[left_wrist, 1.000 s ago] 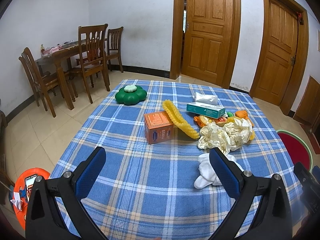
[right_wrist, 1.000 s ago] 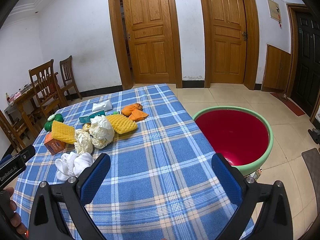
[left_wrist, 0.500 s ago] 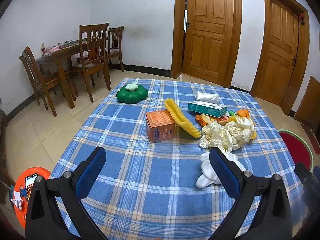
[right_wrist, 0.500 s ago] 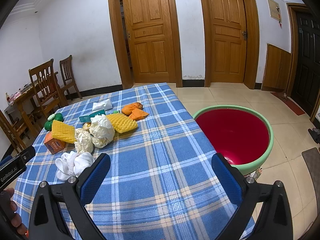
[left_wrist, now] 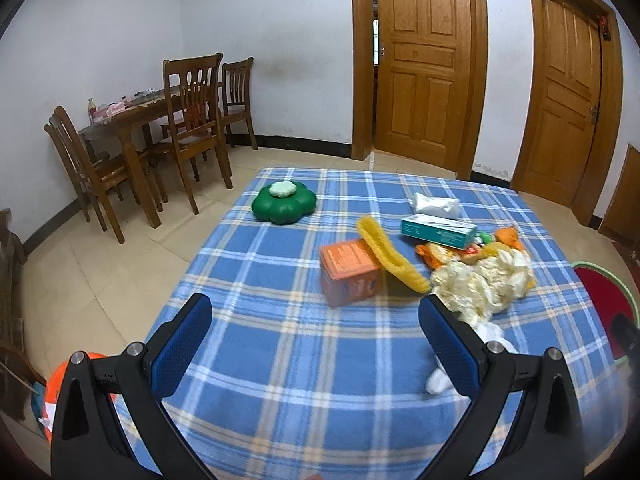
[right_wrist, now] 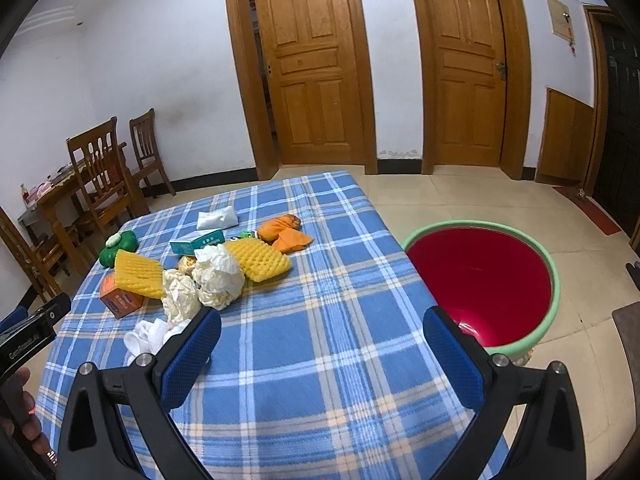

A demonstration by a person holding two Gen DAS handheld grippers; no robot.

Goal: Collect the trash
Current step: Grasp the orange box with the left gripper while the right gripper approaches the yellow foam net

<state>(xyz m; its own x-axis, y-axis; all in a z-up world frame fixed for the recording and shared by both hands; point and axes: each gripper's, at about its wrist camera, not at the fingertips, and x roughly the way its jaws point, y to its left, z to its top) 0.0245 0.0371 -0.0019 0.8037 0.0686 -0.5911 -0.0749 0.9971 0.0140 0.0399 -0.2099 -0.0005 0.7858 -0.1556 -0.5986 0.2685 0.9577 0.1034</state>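
Trash lies in a heap on the blue plaid tablecloth [left_wrist: 304, 360] [right_wrist: 320, 320]: an orange box [left_wrist: 350, 272] [right_wrist: 120, 300], yellow foam pieces [left_wrist: 390, 252] [right_wrist: 262, 264], crumpled cream paper [left_wrist: 484, 280] [right_wrist: 218, 276], a teal box [left_wrist: 438, 231] [right_wrist: 196, 242], a white tissue pack [left_wrist: 436, 206] [right_wrist: 218, 218], orange wrappers [right_wrist: 284, 232] and white cloth [right_wrist: 152, 334]. A red basin with a green rim [right_wrist: 480, 280] [left_wrist: 604, 300] stands on the floor right of the table. My left gripper [left_wrist: 316, 336] is open over the near cloth, short of the orange box. My right gripper [right_wrist: 320, 344] is open, empty.
A green flower-shaped container [left_wrist: 284, 202] [right_wrist: 118, 248] sits at the table's far left. A wooden dining table with chairs [left_wrist: 160, 136] stands against the left wall. Two wooden doors [right_wrist: 316, 72] are at the back. An orange object [left_wrist: 76, 392] lies on the floor, near left.
Both grippers have edged forward toward the trash heap, which looks slightly nearer now. Both stay open and nothing on the table has moved.
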